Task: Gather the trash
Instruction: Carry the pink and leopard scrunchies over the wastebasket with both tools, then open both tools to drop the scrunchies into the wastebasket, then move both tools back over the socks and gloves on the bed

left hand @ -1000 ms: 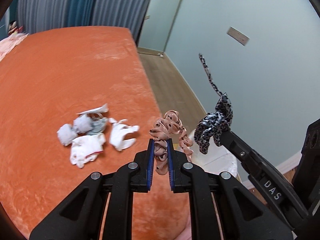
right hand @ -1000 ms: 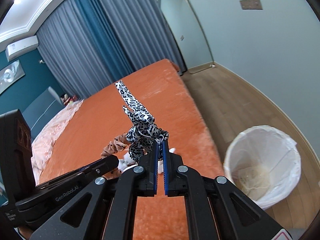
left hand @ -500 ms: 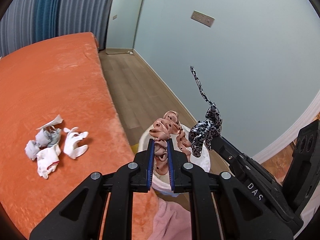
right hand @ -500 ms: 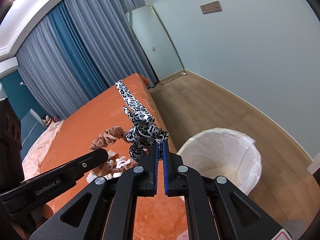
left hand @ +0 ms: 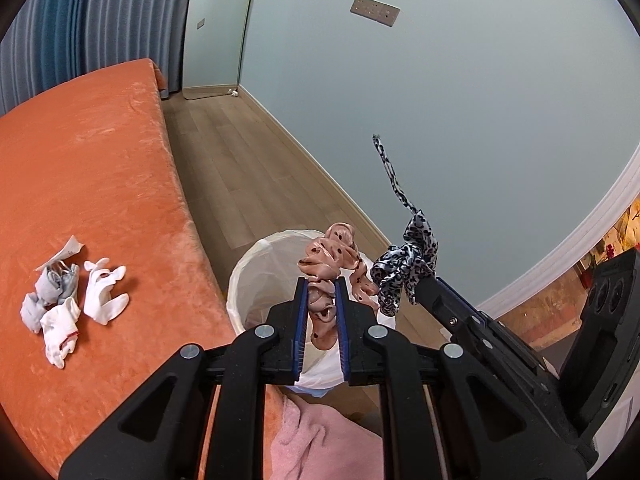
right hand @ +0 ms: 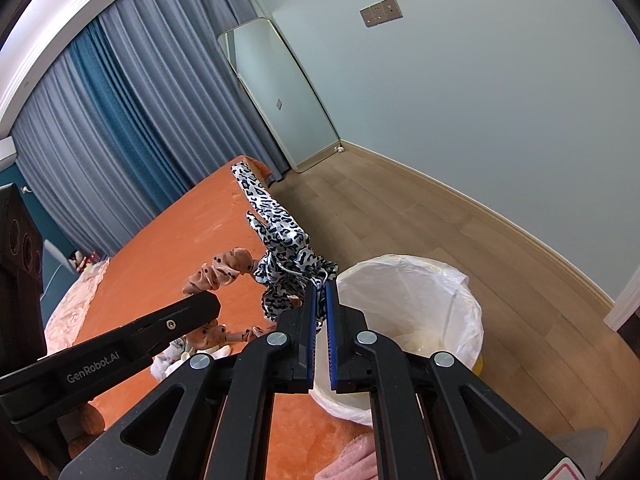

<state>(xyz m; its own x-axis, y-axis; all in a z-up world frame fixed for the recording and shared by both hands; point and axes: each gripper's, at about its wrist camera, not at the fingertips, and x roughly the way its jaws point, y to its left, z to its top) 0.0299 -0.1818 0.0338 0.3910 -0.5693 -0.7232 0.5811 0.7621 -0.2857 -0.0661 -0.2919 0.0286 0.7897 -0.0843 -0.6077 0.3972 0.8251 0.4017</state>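
My left gripper (left hand: 322,284) holds a pink black-dotted scrunchie (left hand: 336,256) between its blue pads, directly above the white-lined trash bin (left hand: 256,276); its jaws are opening, with the scrunchie still pinched. My right gripper (right hand: 319,286) is shut on a black-and-white leopard-print scrunchie (right hand: 280,240) whose long tail sticks up. It hovers at the near-left rim of the bin (right hand: 420,292). In the left wrist view the leopard scrunchie (left hand: 408,268) hangs just right of the pink one. Crumpled white and grey scraps (left hand: 76,300) lie on the orange bed (left hand: 80,160).
The bin stands on the wood floor (left hand: 248,168) tight against the bed's side. A pink towel (left hand: 320,440) lies below the grippers. A pale wall (left hand: 440,120), a leaning mirror (right hand: 280,92) and blue curtains (right hand: 120,140) close the room.
Both grippers have swung off the bed to the right with their scrunchies. The bin has come under the left gripper and beside the right one. The scraps have slid to the left.
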